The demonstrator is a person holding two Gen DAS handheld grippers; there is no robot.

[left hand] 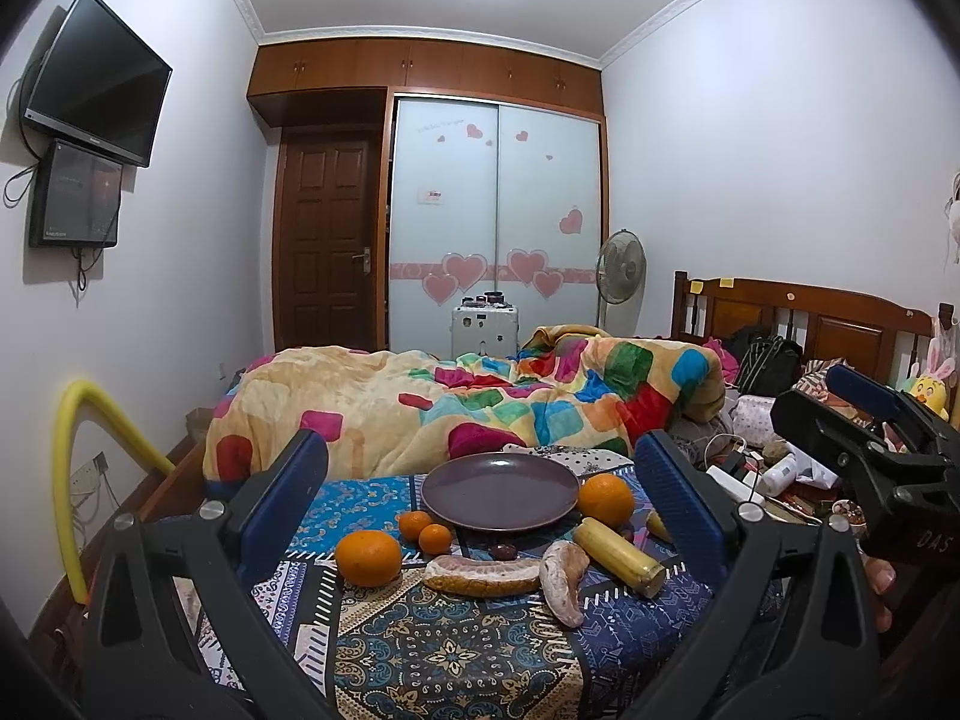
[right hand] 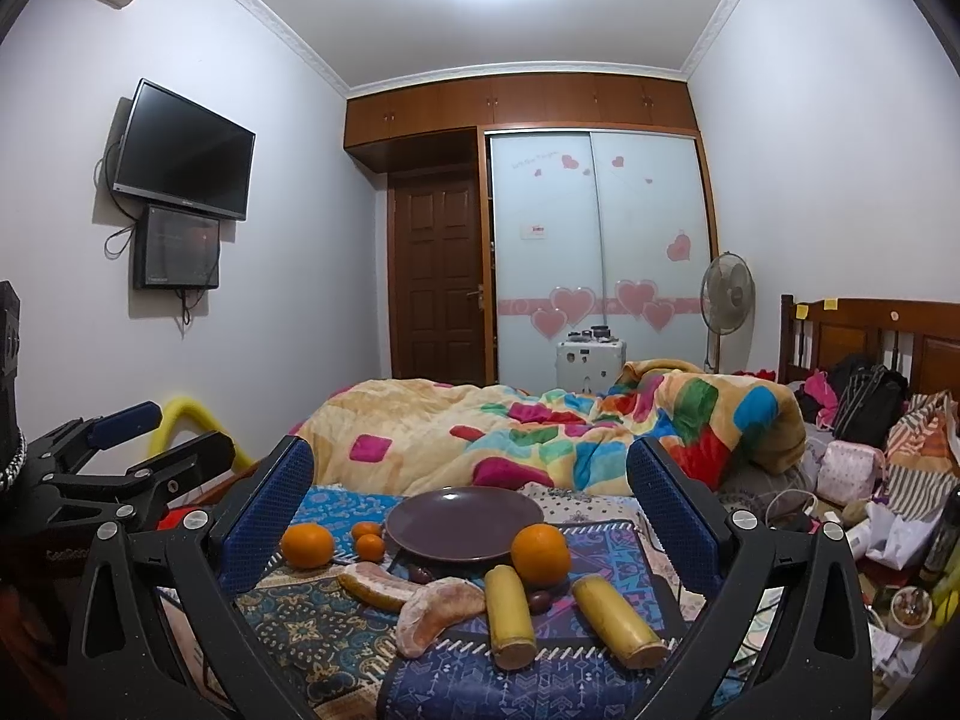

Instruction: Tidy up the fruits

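Note:
An empty purple plate [left hand: 501,492] [right hand: 465,522] lies on a patterned cloth [left hand: 456,654]. Around it are two large oranges [left hand: 368,558] [left hand: 606,498], two small oranges [left hand: 425,531], two pomelo segments [left hand: 480,575] [left hand: 564,582], two banana pieces [right hand: 509,615] [right hand: 618,621] and dark dates [left hand: 503,552]. My left gripper [left hand: 480,444] is open and empty, hovering in front of the fruit. My right gripper [right hand: 469,450] is also open and empty, framing the plate from the near side. Each gripper shows at the edge of the other's view, the right one [left hand: 840,405] and the left one [right hand: 153,438].
A bed with a colourful blanket [left hand: 480,402] lies just behind the cloth. Clutter of bags, cables and bottles [right hand: 870,516] fills the right side. A yellow foam tube [left hand: 66,480] curves at the left. A wardrobe, door and fan stand at the far wall.

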